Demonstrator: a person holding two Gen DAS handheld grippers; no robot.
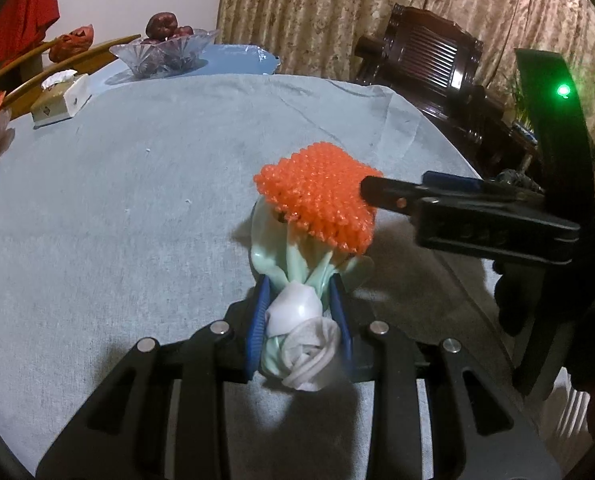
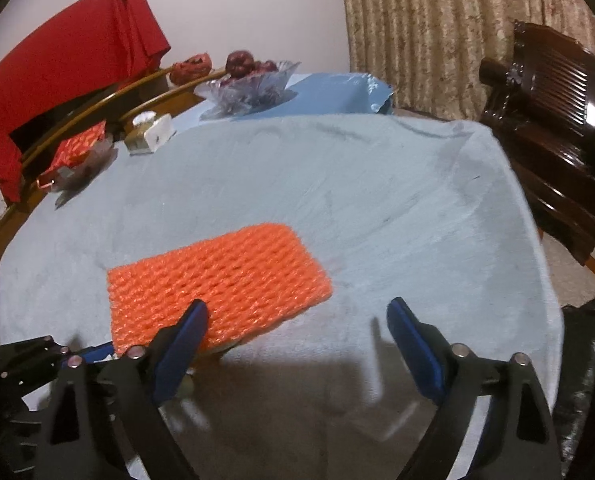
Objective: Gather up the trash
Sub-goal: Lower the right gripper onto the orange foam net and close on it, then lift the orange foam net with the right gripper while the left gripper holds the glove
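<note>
An orange foam fruit net [image 1: 317,204] rests on top of a crumpled bundle of pale green plastic and white tissue [image 1: 297,316] on the light blue tablecloth [image 1: 117,208]. My left gripper [image 1: 299,286] is shut on that bundle, its blue pads pressing on both sides. My right gripper [image 1: 381,192] reaches in from the right, one fingertip at the net's right edge. In the right wrist view the net [image 2: 217,276] lies flat, and the right gripper [image 2: 297,312] stands open wide. Its left finger [image 2: 189,328] overlaps the net's near edge and its right finger is over bare cloth.
A glass bowl of dark red fruit [image 1: 165,48] and a tissue box [image 1: 59,98] stand at the table's far left. A dark wooden chair [image 1: 429,68] stands beyond the right edge, before curtains. A red cloth [image 2: 69,64] hangs over a chair. Black plastic [image 2: 589,360] shows at the right.
</note>
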